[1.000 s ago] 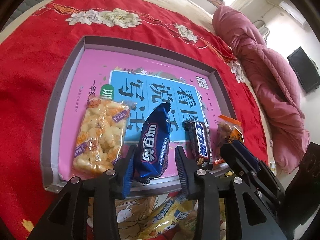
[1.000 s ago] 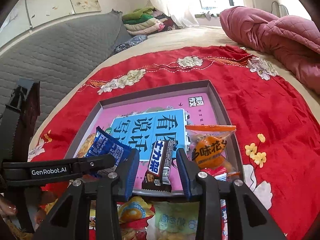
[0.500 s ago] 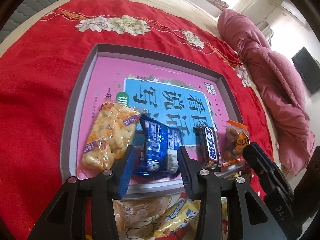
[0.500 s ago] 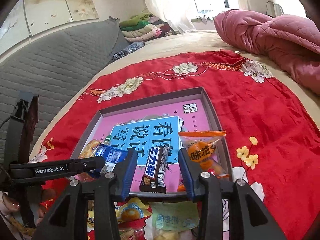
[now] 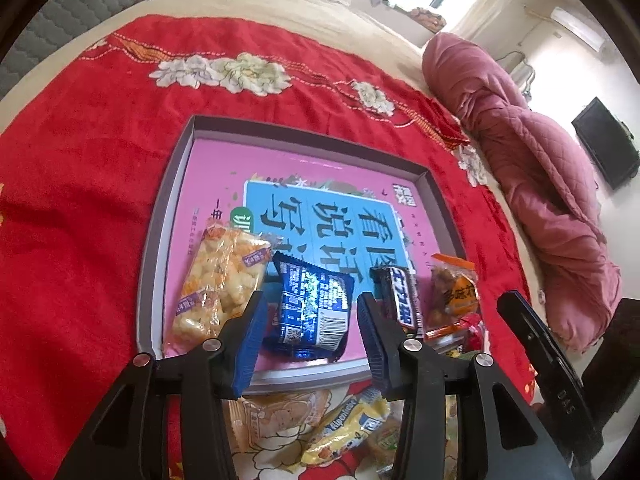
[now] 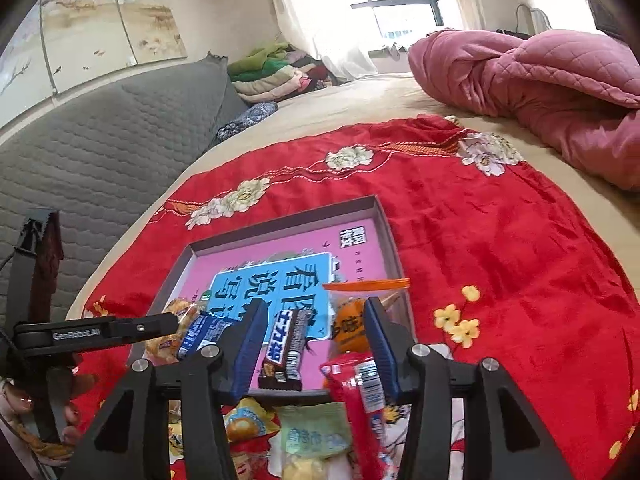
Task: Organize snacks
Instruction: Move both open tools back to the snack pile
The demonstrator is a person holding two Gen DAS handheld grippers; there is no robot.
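Note:
A shallow grey tray (image 5: pixel 160 216) with a pink and blue printed floor lies on the red cloth. Along its near edge lie a yellow puffed-snack bag (image 5: pixel 218 284), a blue packet (image 5: pixel 312 308), a dark chocolate bar (image 5: pixel 402 296) and an orange nut bag (image 5: pixel 454 292). My left gripper (image 5: pixel 310 344) is open, its fingers either side of the blue packet, which lies flat in the tray. My right gripper (image 6: pixel 314 344) is open over the tray's near edge, around the chocolate bar (image 6: pixel 286 346). The orange bag (image 6: pixel 352 324) and a red packet (image 6: pixel 360 392) lie by its right finger.
Loose snacks lie on the cloth in front of the tray: a yellow packet (image 5: pixel 344 428), a pale green one (image 6: pixel 312 428) and an egg-yolk one (image 6: pixel 244 424). A pink quilt (image 6: pixel 540 88) is heaped at the far right. A grey padded headboard (image 6: pixel 100 140) stands left.
The blue packet, held upright between my left fingers a second ago, now lies flat in the tray and the left jaws have opened. Both grippers have pulled back a little.

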